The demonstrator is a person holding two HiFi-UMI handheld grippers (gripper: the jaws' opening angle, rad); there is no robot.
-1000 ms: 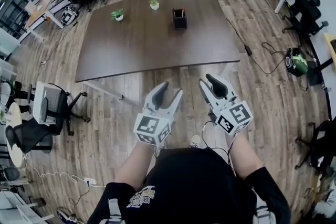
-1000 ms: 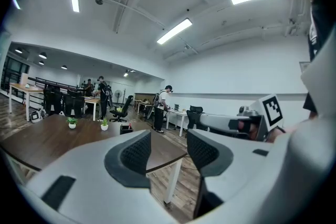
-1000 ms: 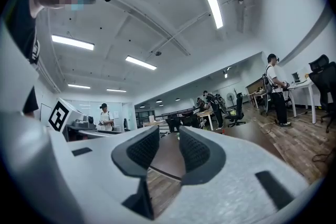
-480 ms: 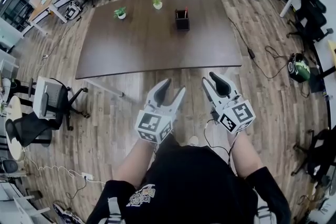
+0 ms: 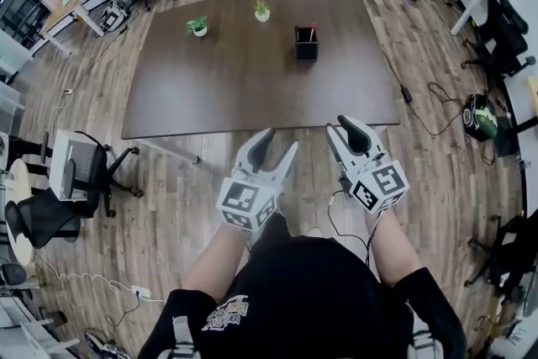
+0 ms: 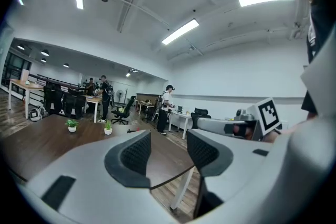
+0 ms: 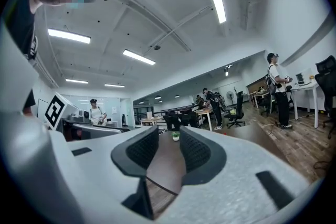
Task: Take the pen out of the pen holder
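Two grippers now hang at the near edge of the dark table (image 5: 218, 88), which in the head view has drawn closer than it stood a second ago, a sign that the person is walking up to it. The left gripper (image 5: 280, 140) holds its jaws apart with nothing between them. The right gripper (image 5: 338, 124) is spreading its jaws wider, and they too are bare, with only tabletop and a distant plant in the gap. One black pen holder (image 5: 306, 44) stands upright toward the table's far edge, right of the middle, well apart from both tools. One red-tipped pen (image 5: 313, 31) shows above its rim, and whether more sit inside cannot be told at this range. Two small potted plants (image 5: 197, 26) stand along the same far edge, left of the holder, and they are the only other things on the table. The approach appears to be under way but nothing has been touched, so the reach across the table, the grip on the pen and the lift out of the holder are all still to come. The right tool, nearer the holder's side, looks the likelier to take it.
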